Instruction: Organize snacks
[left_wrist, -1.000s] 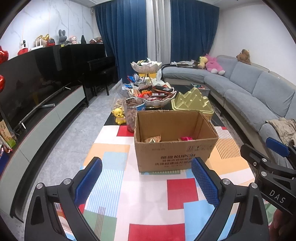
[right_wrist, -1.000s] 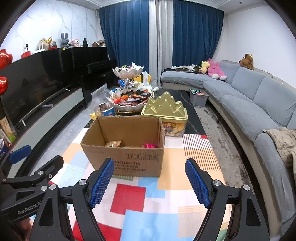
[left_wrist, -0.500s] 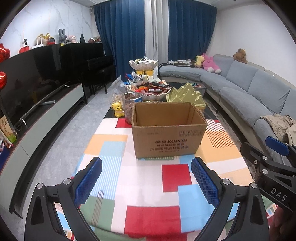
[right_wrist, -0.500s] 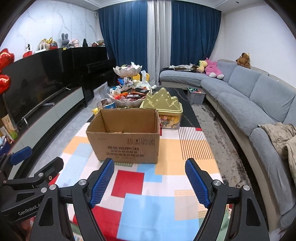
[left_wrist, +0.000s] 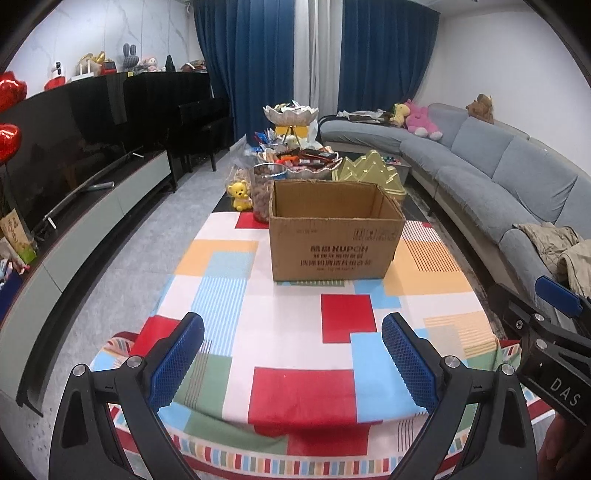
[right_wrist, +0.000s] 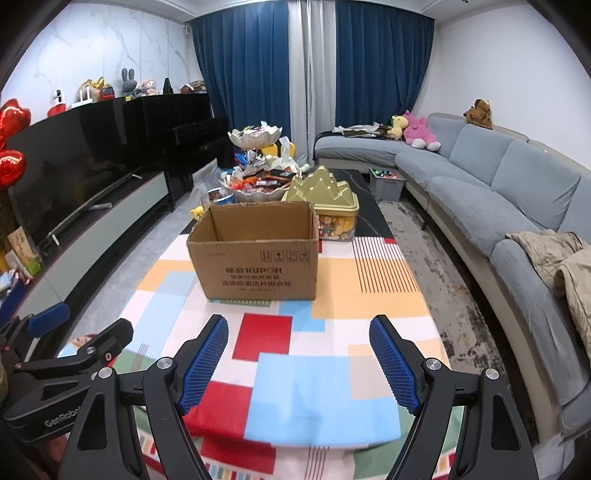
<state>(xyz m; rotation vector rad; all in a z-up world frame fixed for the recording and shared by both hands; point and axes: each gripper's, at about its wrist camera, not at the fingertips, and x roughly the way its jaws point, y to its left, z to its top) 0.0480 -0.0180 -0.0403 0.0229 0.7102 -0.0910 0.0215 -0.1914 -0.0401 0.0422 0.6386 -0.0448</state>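
Observation:
An open cardboard box (left_wrist: 334, 236) (right_wrist: 258, 254) stands on the table's colourful checked cloth (left_wrist: 295, 332) (right_wrist: 332, 314). Its inside is hidden from here. Behind it a two-tier bowl stand heaped with wrapped snacks (left_wrist: 299, 160) (right_wrist: 258, 181), a gold mountain-shaped tin (left_wrist: 373, 173) (right_wrist: 325, 192) and a jar of nuts (left_wrist: 264, 188) crowd the far end. My left gripper (left_wrist: 291, 354) is open and empty over the near edge of the cloth. My right gripper (right_wrist: 298, 354) is open and empty too, beside the left one, well short of the box.
A yellow bear figurine (left_wrist: 240, 194) stands left of the jar. A long TV cabinet (left_wrist: 92, 221) runs along the left, a grey sofa (right_wrist: 498, 192) with plush toys and a jacket along the right. A grey bin (right_wrist: 386, 182) sits on the floor.
Both grippers have drawn back from the box toward the table's near edge. The box looks smaller and its contents have dropped out of sight. Jaws stay as wide.

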